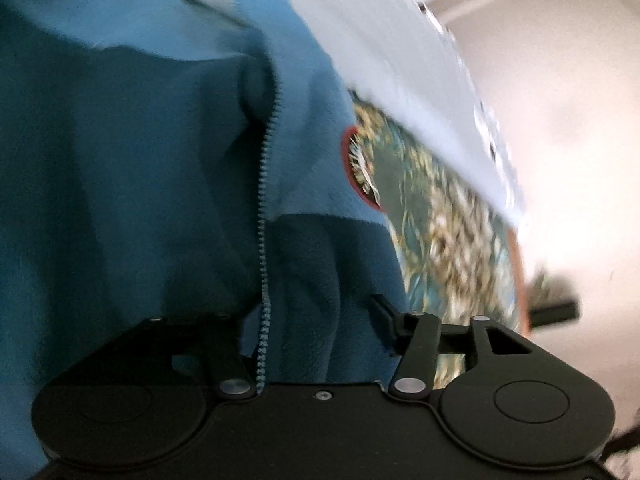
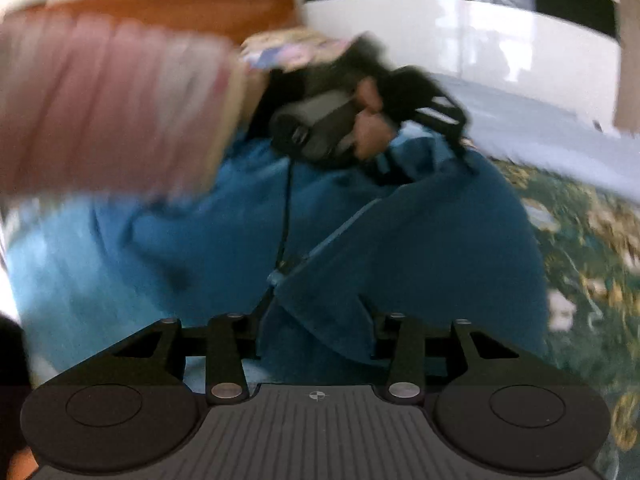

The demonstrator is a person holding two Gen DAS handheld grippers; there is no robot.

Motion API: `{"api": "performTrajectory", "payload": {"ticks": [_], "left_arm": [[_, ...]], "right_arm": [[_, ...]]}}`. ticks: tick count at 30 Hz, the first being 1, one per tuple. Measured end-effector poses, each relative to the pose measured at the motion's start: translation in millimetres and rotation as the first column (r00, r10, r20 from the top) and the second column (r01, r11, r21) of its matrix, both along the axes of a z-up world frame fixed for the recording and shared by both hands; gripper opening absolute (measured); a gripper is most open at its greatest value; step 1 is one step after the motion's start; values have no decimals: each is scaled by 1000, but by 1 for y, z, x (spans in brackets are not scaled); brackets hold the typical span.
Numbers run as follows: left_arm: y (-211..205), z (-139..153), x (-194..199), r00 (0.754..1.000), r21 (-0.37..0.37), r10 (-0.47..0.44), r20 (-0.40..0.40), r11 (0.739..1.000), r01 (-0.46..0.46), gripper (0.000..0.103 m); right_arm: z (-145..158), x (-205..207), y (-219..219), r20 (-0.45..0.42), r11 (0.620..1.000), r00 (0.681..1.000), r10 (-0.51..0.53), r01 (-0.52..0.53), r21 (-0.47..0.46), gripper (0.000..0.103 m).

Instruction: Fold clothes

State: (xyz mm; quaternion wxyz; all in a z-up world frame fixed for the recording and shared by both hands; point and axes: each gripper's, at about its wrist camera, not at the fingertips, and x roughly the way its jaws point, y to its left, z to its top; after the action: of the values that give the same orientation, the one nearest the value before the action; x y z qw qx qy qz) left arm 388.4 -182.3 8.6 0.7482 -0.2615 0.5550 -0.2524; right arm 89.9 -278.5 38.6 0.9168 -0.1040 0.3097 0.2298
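A blue fleece jacket (image 1: pixel 140 180) with a light zipper (image 1: pixel 264 200) fills the left wrist view and hangs bunched in front of my left gripper (image 1: pixel 316 320). Its fingers are buried in the fleece and it appears shut on the jacket. In the right wrist view the same jacket (image 2: pixel 420 240) drapes over my right gripper (image 2: pixel 316 312), which appears shut on a fold of it beside the zipper (image 2: pixel 340 228). The left gripper (image 2: pixel 440 120), held by a hand (image 2: pixel 368 128), shows farther off at the jacket's top edge. Both views are motion-blurred.
A floral green and gold bedcover (image 1: pixel 440 240) lies under the jacket and shows at the right in the right wrist view (image 2: pixel 592 260). A white sheet (image 1: pixel 380 60) crosses above. A wooden headboard (image 2: pixel 160 4) and a pink striped cloth (image 2: pixel 112 108) are at upper left.
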Motion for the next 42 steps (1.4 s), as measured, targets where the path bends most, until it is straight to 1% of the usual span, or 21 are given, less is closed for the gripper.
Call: {"api": "performTrajectory", "payload": {"ticks": [2,4,6,9,10,12,15,17,19,20,21,22,23,24,25,29,32,36,39,40,42], "left_arm": [[-3,3,3,999,24,-32,0,999,32,55],[-2,4,6,1000,19,-30,6,999,30,55],[1,2,6,1000,-9,-11,1,1000,11,55],[6,-3,9,1000,-52,21,-18,998,-22,54],[7,-3,13,1000,-59,23,-18,998,-24,50],[11,0,14,1000,-50,14,-8,999,-14,48],[18,4,15,1000,-56,6,-6,998,-7,47],[20,6,16,1000,-56,9,-1,998,-9,46],[21,9,17,1000,-52,9,8,999,-8,35],[21,9,17,1000,-50,11,14,999,-10,32],[21,10,16,1000,-48,13,19,999,-12,25],[22,11,16,1000,-46,16,25,999,-15,20],[22,11,16,999,-45,20,31,999,-18,17],[22,11,15,999,-44,26,39,999,-24,13],[21,11,14,998,-43,35,47,999,-33,12],[30,19,5,994,-67,81,77,995,-76,10],[45,32,-4,991,-71,103,90,993,-97,10],[67,58,-17,985,-50,113,129,993,-107,10],[83,68,-28,982,17,102,162,994,-106,10],[88,67,-31,981,53,98,166,993,-109,10],[98,57,-35,983,111,114,147,985,-131,10]], "right_arm": [[-11,3,16,40,993,999,22,-18,-114,38],[-21,5,30,64,975,996,55,-40,-217,40],[-27,5,38,102,962,992,75,-45,-270,40],[-27,3,43,104,952,990,93,-58,-302,40],[-25,2,42,87,953,992,95,-65,-295,40],[-21,2,38,53,955,994,98,-79,-287,40],[-21,1,35,40,934,992,120,-99,-343,40],[-21,3,34,40,932,993,114,-93,-350,40],[-22,4,34,46,930,993,110,-87,-357,39],[-23,4,34,52,932,993,109,-83,-353,36],[-24,5,33,48,940,994,100,-79,-333,27],[-24,6,32,42,948,995,91,-74,-309,22],[-23,6,31,42,955,996,76,-61,-290,19],[-23,6,29,46,961,997,56,-41,-274,12],[-22,7,26,47,966,998,42,-28,-258,9],[-16,5,15,18,987,1000,-5,8,-163,8],[-11,4,6,5,995,1000,-23,23,-97,7],[11,-6,-9,-16,997,1000,1,0,79,7],[22,-15,-16,-41,981,997,62,-54,186,7],[23,-18,-14,-46,978,996,73,-62,200,7],[15,-15,-8,-84,978,992,91,-74,195,7]]}}
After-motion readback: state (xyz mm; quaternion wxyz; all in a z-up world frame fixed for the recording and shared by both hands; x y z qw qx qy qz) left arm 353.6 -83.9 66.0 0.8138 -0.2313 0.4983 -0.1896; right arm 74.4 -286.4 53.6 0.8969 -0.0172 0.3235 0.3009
